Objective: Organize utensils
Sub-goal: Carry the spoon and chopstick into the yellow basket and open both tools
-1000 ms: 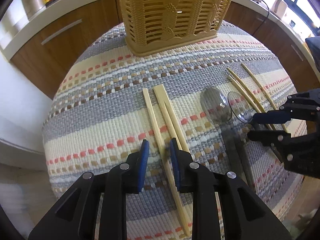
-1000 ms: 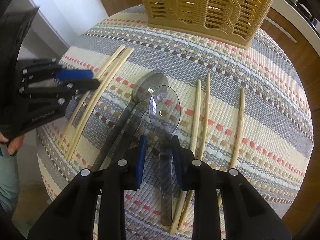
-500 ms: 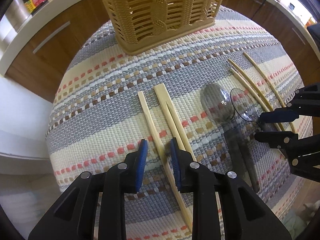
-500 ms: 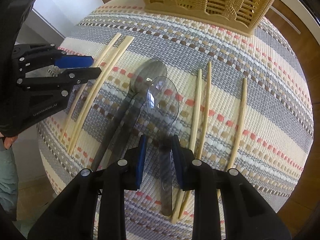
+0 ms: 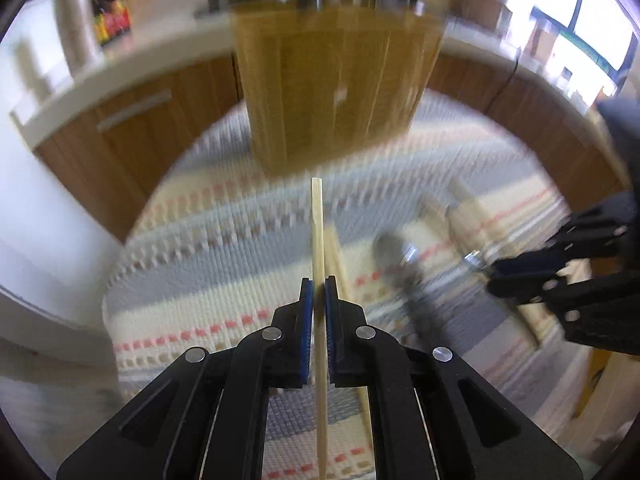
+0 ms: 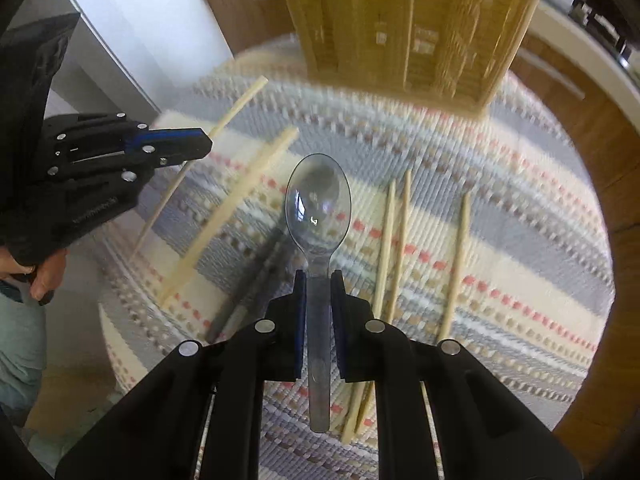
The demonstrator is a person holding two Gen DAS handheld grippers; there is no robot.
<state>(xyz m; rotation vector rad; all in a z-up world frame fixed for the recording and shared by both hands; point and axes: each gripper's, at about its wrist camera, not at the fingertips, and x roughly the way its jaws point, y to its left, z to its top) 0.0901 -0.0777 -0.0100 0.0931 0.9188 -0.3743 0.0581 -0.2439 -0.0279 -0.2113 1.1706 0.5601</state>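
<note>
My left gripper (image 5: 319, 280) is shut on a pale wooden chopstick (image 5: 317, 220), which it holds off the striped mat (image 5: 224, 240), pointing at the woven basket (image 5: 336, 92). In the right wrist view the same gripper (image 6: 204, 144) hangs at the left with that chopstick (image 6: 240, 104). My right gripper (image 6: 319, 276) has its jaws closing on the handle of a clear plastic spoon (image 6: 319, 208), with the bowl pointing forward toward the basket (image 6: 408, 28). The spoon looks raised off the mat.
Two chopsticks (image 6: 240, 208) and a dark spoon (image 6: 252, 284) lie on the mat (image 6: 500, 184) at the left, and three more chopsticks (image 6: 394, 240) at the right. A person's hand (image 6: 44, 276) grips the left tool. A counter with bottles (image 5: 112, 12) and wooden cabinets stand behind.
Both grippers closed and rose. The left one took one chopstick off the mat; the right one took the clear spoon by its handle. The basket now looks nearer and blurred.
</note>
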